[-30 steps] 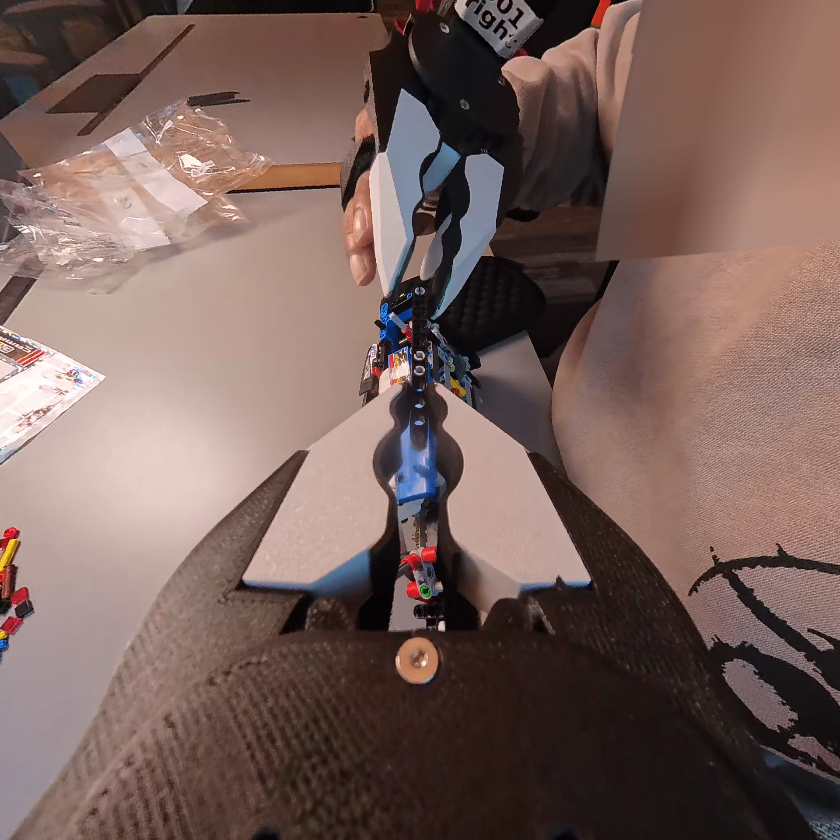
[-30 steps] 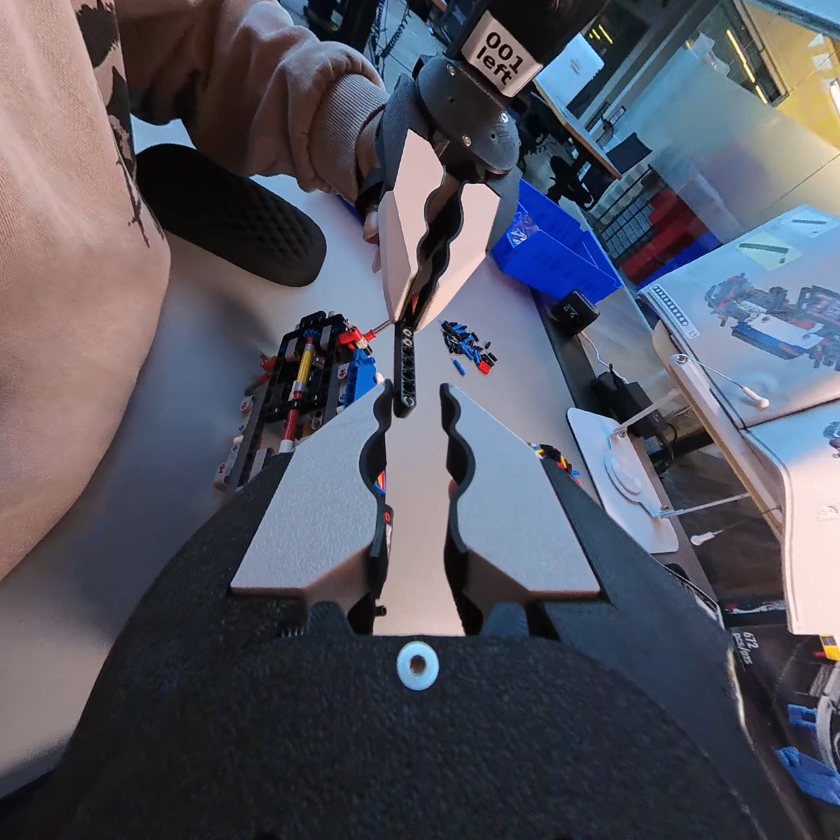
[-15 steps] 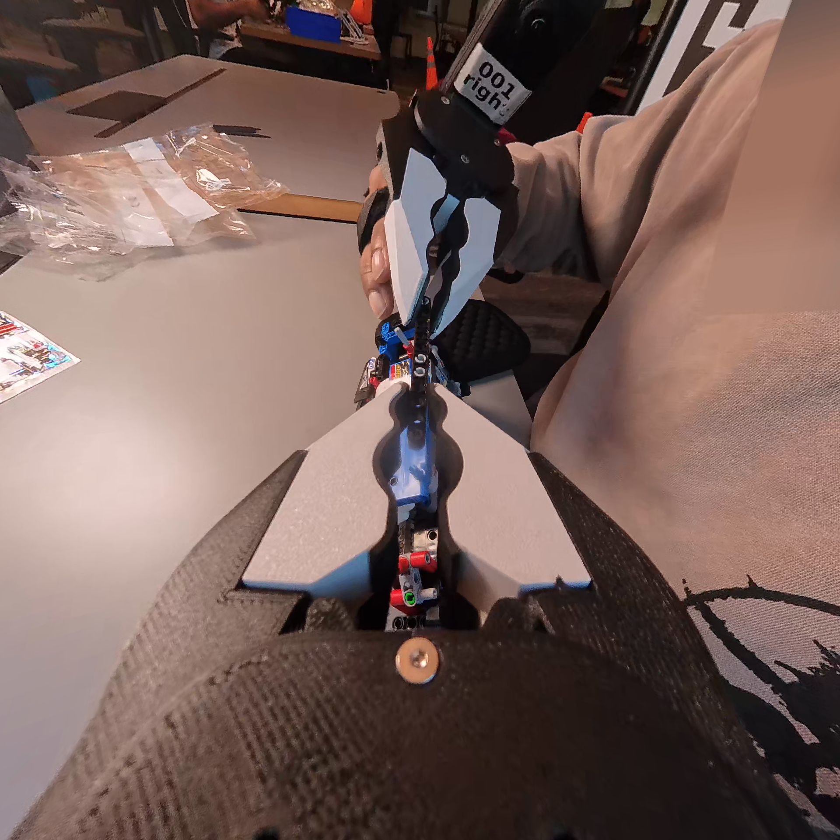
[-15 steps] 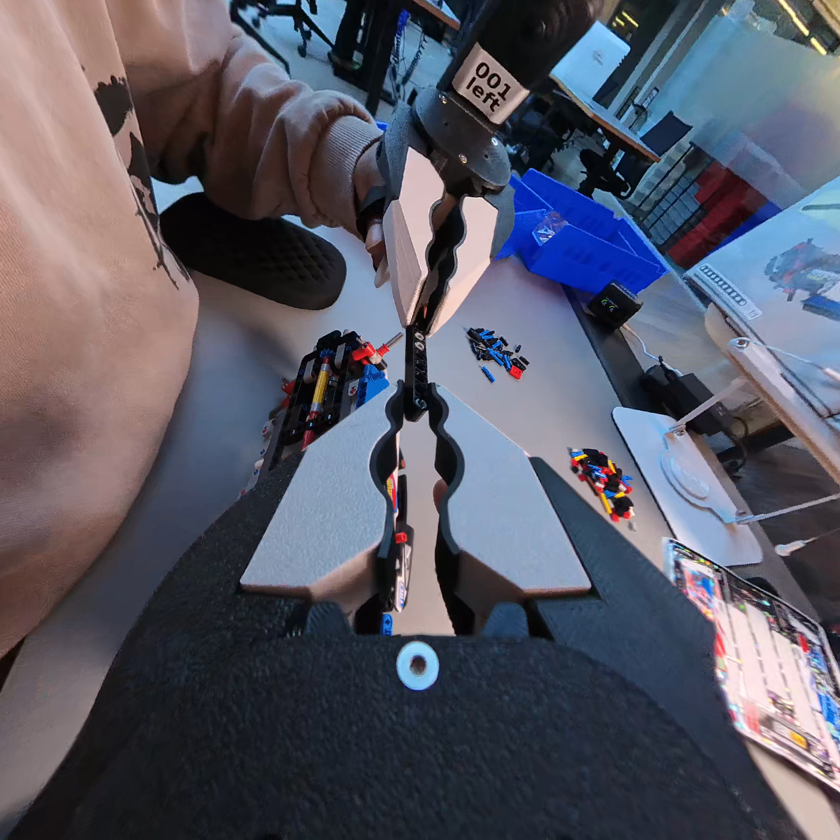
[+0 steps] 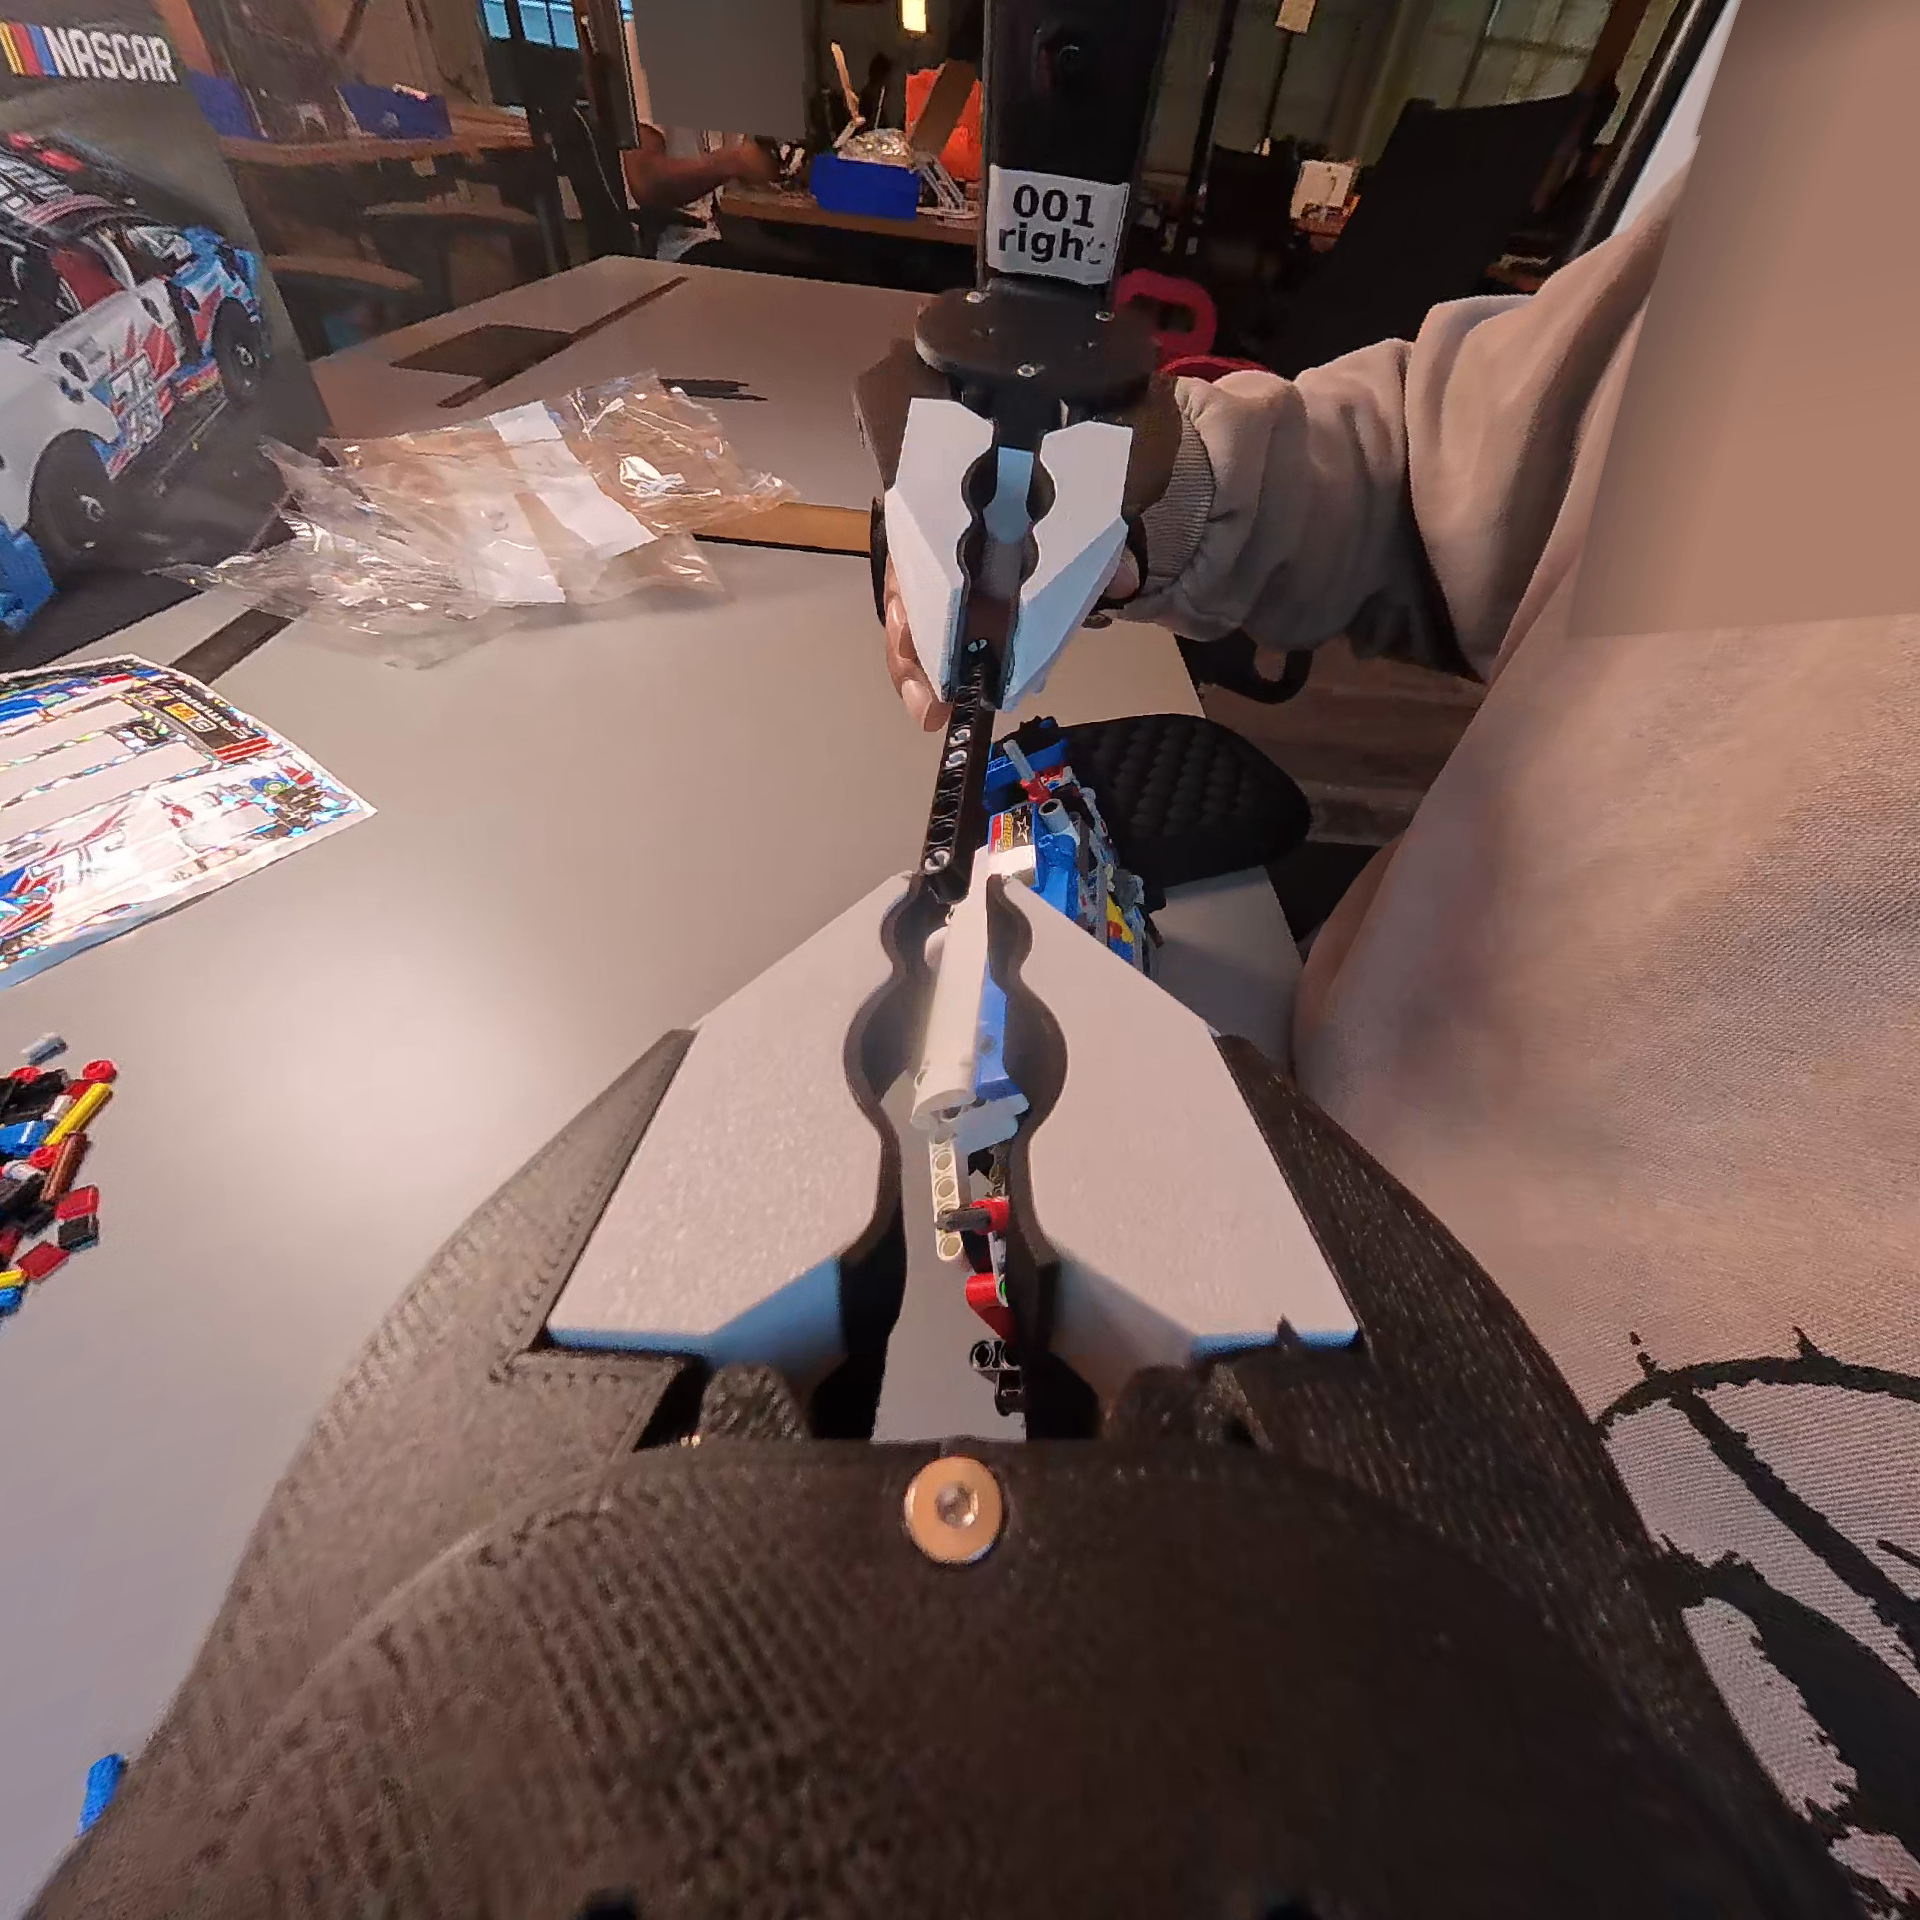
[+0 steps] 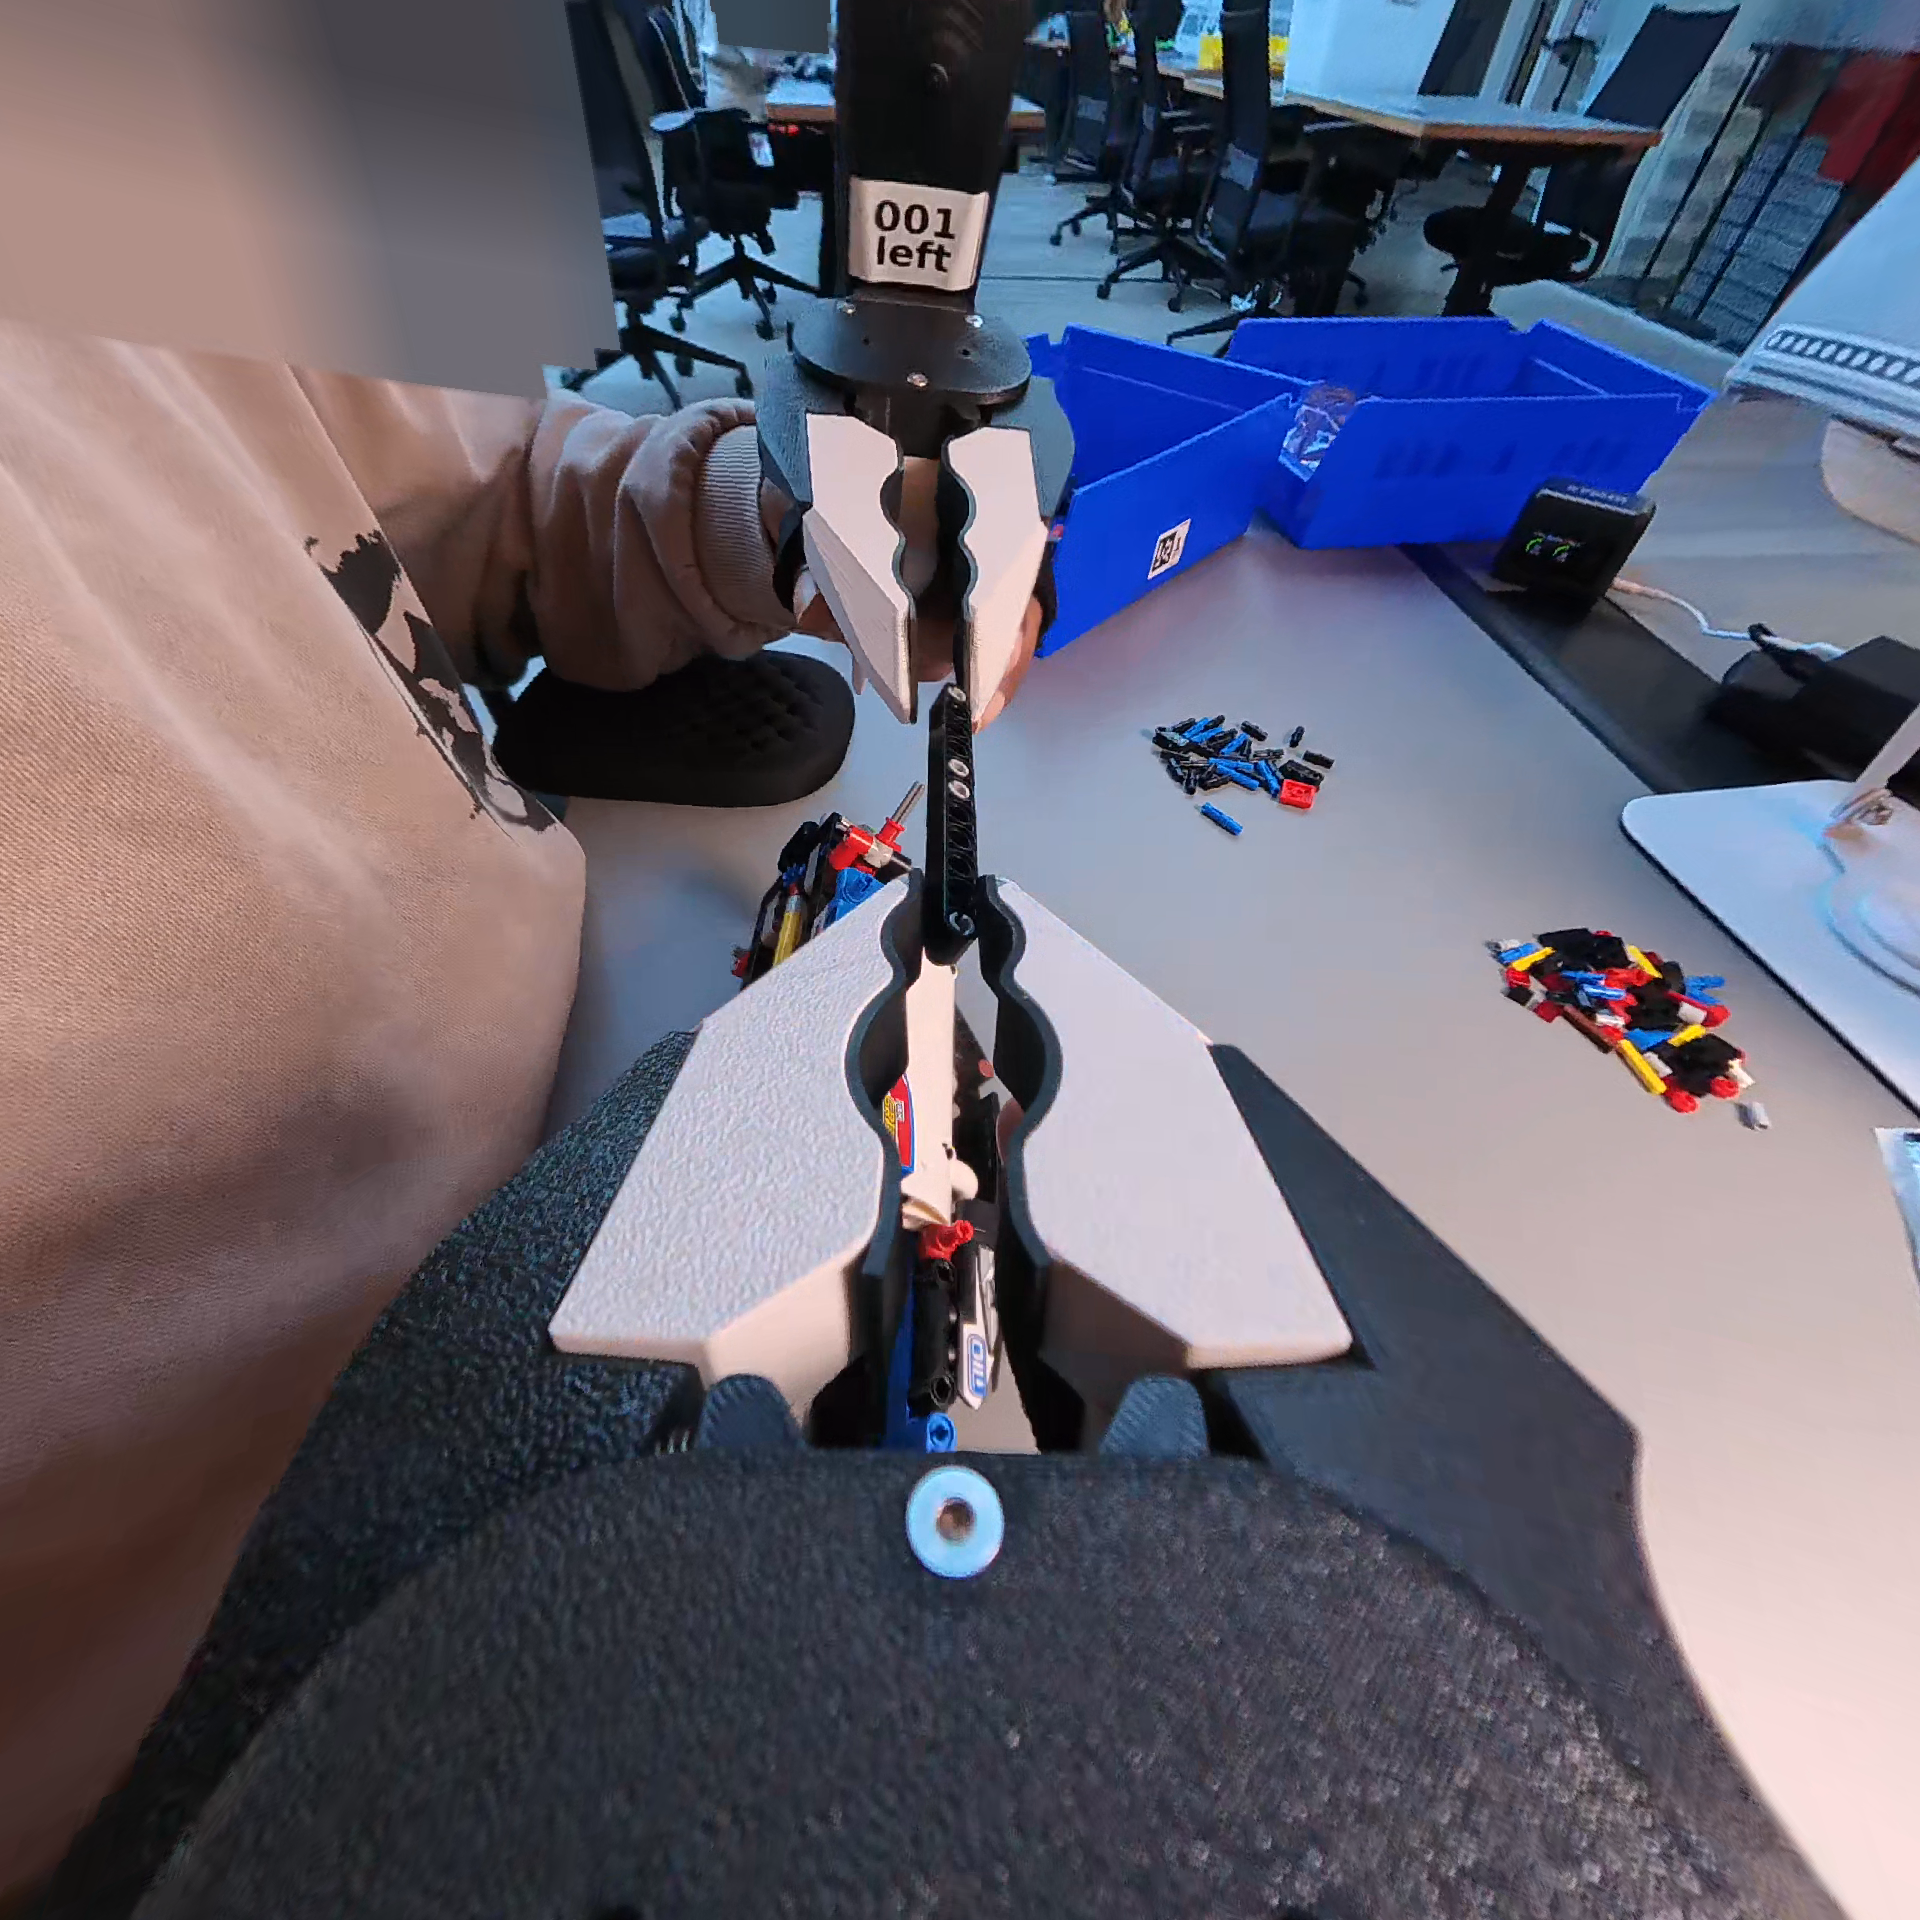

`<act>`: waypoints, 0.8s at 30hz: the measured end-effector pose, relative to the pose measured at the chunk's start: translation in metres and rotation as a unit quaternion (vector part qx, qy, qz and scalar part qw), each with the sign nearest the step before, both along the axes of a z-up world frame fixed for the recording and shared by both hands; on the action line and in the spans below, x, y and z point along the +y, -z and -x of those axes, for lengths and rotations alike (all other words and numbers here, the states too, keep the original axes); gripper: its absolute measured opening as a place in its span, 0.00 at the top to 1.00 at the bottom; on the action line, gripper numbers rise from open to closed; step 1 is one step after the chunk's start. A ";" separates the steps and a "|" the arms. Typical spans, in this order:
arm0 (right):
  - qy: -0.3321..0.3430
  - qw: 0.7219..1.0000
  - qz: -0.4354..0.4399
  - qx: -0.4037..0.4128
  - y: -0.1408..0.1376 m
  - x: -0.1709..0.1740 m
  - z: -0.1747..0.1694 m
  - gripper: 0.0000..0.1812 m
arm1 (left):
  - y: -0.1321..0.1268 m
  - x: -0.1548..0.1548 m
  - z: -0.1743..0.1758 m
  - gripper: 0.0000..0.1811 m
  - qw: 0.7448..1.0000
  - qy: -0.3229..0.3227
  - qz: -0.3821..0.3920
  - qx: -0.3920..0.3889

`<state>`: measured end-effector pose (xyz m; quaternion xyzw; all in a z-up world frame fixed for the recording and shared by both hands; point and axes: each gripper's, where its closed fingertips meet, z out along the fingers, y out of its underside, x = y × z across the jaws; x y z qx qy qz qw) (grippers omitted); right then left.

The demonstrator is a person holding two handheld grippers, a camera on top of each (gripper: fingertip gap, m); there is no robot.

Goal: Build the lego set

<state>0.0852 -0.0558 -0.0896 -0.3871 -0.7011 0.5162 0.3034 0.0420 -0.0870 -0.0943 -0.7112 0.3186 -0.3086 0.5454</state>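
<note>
Both grippers have lifted off the table; black beam (image 6: 954, 821) now pinched at its near end by right gripper (image 6: 951, 920), left gripper (image 5: 951, 899) spread slightly at the far end, car chassis (image 5: 1070, 842) lying on grey table (image 5: 520, 935) below

Right hand-held gripper (image 6: 951, 914) pinched closed, left hand-held gripper (image 5: 951, 899) parted.

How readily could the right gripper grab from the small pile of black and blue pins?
Probably not yet: the right gripper is shut on the long black holed beam, so its jaws are full. Otherwise nothing stands between it and the small pile of black and blue pins.
</note>
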 end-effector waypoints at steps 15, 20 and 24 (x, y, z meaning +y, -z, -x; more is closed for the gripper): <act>0.021 0.935 0.317 -0.158 -0.005 0.000 0.010 0.96 | -0.002 0.010 0.008 0.95 0.989 -0.058 -0.102 0.094; 0.032 0.943 0.304 -0.132 -0.009 0.001 0.008 0.96 | -0.006 0.008 0.005 0.96 0.998 -0.029 0.030 -0.050; 0.036 0.999 0.031 -0.015 -0.003 0.003 -0.003 0.81 | -0.001 0.002 -0.002 0.96 0.966 0.014 0.174 -0.188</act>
